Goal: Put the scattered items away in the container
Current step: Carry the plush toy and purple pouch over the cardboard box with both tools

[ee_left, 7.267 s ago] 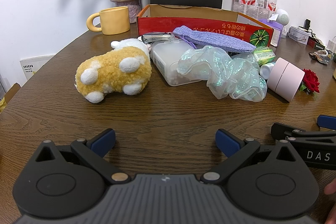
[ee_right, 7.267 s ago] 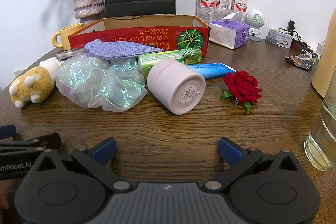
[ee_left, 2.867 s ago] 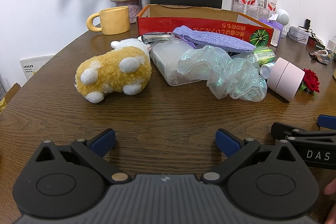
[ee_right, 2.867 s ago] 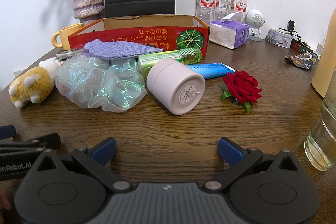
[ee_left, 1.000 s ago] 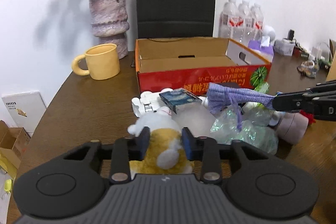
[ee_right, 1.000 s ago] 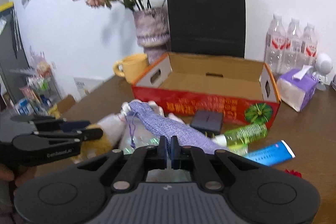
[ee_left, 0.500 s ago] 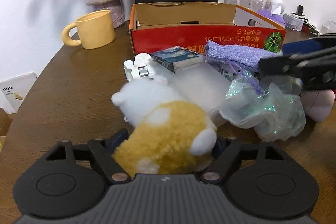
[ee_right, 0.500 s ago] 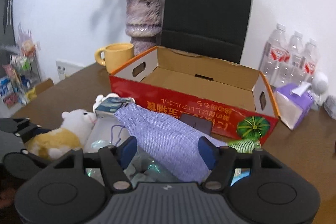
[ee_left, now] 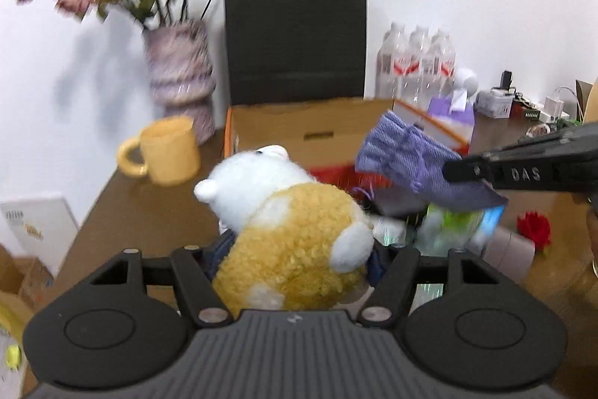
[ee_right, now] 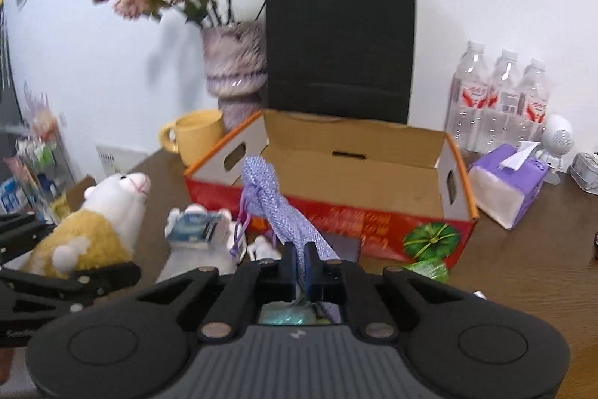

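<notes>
- The left gripper (ee_left: pixel 295 257) has the yellow-and-white plush toy (ee_left: pixel 295 230) between its fingers, which are closing on the toy's body; the toy is lifted off the tabletop (ee_left: pixel 149 212), its white head pointing toward the far edge.
- The right gripper (ee_right: pixel 299 262) has its fingers pressed together on the purple knit pouch (ee_right: pixel 278 208), which rises out of them at a slant with its drawstring dangling on the left.
- Under and just beyond the 2 grippers, a heap lies on the tabletop: a translucent plastic box (ee_right: pixel 194 260) with a small blue-printed packet (ee_right: pixel 194 227) on top, a dark flat item (ee_right: pixel 345 247) against the carton's front wall, and a green bottle (ee_right: pixel 428 268) at the carton's near right corner.
- In the left wrist view, an iridescent film bag (ee_left: pixel 448 227), a pink cylinder (ee_left: pixel 508 251) on its side and a red fabric rose (ee_left: pixel 534 229) lie toward the right edge.
- The red cardboard carton (ee_right: pixel 373 223), the container, stands open behind the heap; what shows of its brown inside holds nothing, though the front wall hides part of the floor.
- Left of the carton stand a yellow mug (ee_right: pixel 196 135) and a purple vase (ee_right: pixel 235 73) holding dried roses.
- Behind the carton, by the far edge, a black paper bag (ee_right: pixel 340 43) stands upright.
- To the carton's right are a purple tissue box (ee_right: pixel 504 186) with 1 sheet sticking out and 3 water bottles (ee_right: pixel 501 103).
</notes>
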Demonstrator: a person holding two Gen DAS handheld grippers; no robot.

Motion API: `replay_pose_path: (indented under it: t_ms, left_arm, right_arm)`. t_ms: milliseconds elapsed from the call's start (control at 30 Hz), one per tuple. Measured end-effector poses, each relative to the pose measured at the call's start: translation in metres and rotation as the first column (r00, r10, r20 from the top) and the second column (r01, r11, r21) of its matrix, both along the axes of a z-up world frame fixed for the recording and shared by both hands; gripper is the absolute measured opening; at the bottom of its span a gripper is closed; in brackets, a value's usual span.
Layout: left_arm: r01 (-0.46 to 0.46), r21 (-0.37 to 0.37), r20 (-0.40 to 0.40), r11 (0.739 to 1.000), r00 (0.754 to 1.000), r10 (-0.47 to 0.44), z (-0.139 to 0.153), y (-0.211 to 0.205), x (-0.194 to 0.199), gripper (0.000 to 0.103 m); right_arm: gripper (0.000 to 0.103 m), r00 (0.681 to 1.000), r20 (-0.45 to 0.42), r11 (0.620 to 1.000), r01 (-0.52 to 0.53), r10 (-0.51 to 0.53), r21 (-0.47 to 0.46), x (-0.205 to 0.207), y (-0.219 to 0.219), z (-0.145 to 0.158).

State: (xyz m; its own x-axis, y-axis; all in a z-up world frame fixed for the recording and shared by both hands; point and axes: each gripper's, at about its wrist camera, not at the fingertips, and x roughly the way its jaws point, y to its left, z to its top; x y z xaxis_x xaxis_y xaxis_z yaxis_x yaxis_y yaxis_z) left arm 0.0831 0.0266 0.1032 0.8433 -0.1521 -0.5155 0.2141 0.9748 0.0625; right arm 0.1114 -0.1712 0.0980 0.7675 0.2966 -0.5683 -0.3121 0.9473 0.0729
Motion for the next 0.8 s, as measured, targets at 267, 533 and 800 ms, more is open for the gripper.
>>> replay_pose_path:
  t_ms: [267, 533, 800]
  left_arm:
    - [0.044, -0.031, -0.02, 0.999, 0.999, -0.044, 0.043, -0.019, 0.078, 0.067]
    - [0.004, -0.026, -0.044, 1.0, 0.999, -0.005, 0.08, -0.024, 0.169, 0.067]
    - [0.02, -0.053, -0.139, 0.998, 0.99, -0.027, 0.041, -0.02, 0.216, 0.067]
  right_arm:
    - [0.003, 0.994, -0.095, 0.986, 0.069, -0.054, 0.152, 0.043, -0.039, 0.035]
    - [0.002, 0.994, -0.075, 0.964, 0.094, -0.077, 0.249, 0.104, -0.052, 0.093]
    - [0.014, 0.987, -0.147, 0.997, 0.069, -0.071, -0.017, 0.135, -0.041, 0.052]
